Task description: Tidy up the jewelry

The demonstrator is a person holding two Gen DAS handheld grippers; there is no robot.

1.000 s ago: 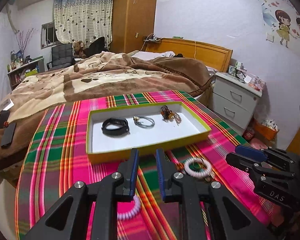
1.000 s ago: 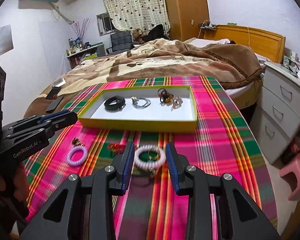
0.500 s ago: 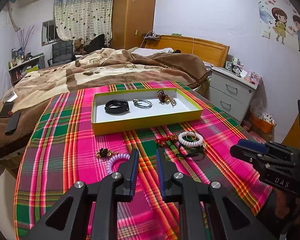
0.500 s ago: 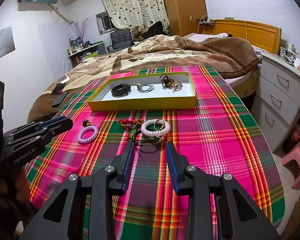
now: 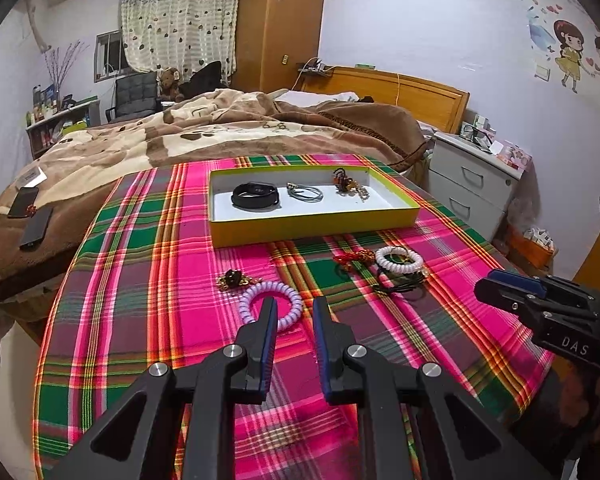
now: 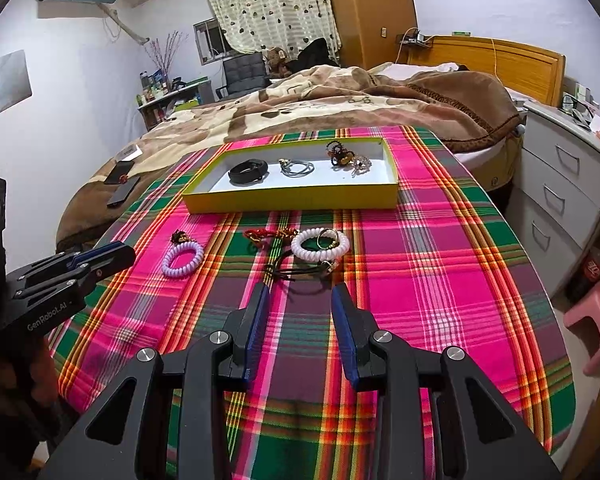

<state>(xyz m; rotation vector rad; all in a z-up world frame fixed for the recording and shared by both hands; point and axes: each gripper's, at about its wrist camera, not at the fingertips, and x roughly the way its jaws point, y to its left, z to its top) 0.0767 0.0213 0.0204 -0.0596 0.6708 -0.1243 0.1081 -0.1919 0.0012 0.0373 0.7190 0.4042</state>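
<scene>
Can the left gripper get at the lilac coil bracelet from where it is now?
Probably yes. The left gripper is open and empty, and the lilac coil bracelet lies flat on the plaid cloth just beyond its fingertips, nothing between.

Tray (image 5: 312,228) behind loose bracelets (image 5: 271,306)

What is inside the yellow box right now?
The yellow box holds a black band, a grey wire loop, and a dark beaded cluster beside a pale sparkly piece. Its near wall hides the closest strip of floor.

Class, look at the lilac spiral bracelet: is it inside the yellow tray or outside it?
Outside: the lilac spiral bracelet lies on the plaid cloth, in front of the yellow tray.
</scene>
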